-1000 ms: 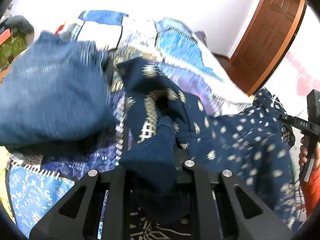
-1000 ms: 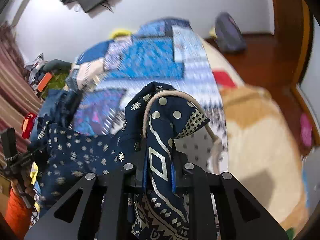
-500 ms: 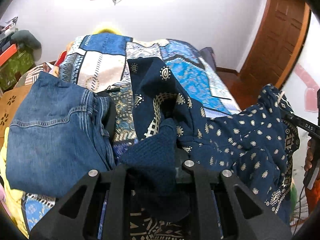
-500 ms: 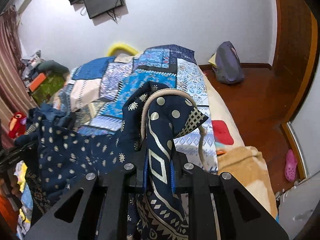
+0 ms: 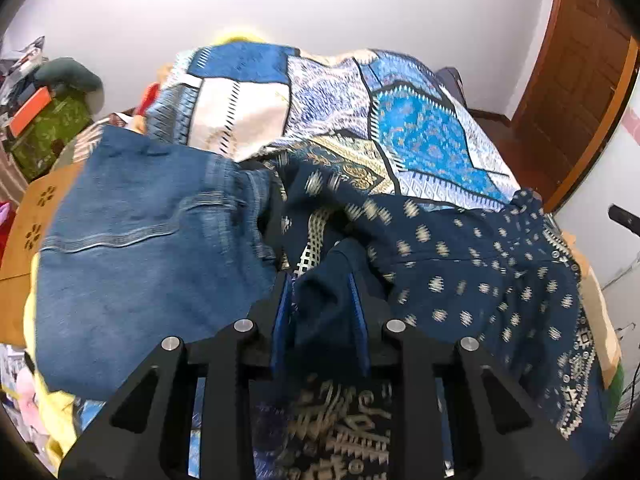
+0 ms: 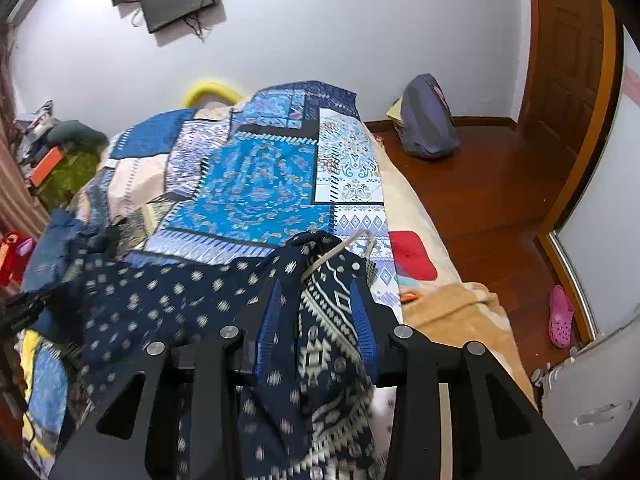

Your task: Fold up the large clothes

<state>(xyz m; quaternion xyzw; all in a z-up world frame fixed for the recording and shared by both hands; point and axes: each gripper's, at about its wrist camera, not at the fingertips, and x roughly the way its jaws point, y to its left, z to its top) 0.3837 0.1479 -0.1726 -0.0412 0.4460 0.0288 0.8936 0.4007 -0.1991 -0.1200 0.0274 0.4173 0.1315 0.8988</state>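
A navy garment with pale printed motifs lies spread across the near end of the patchwork quilt, stretched between both grippers. My left gripper holds its jaws parted and opening. A plain navy fold sags loosely between the blue pads. In the right wrist view the same garment runs off to the left. My right gripper is also opening, with a patterned hem and a beige cord slumped between its pads. Folded blue jeans lie just left of the garment.
The quilt covers the bed up to the far wall. A beige blanket hangs at the bed's right edge. On the wooden floor to the right are a backpack and a pink shoe. A brown door stands at right, clutter at left.
Both pairs of jaws have widened. The cloth that stood bunched up above each pair of fingers has dropped low between them. Both hands have moved and risen a little.
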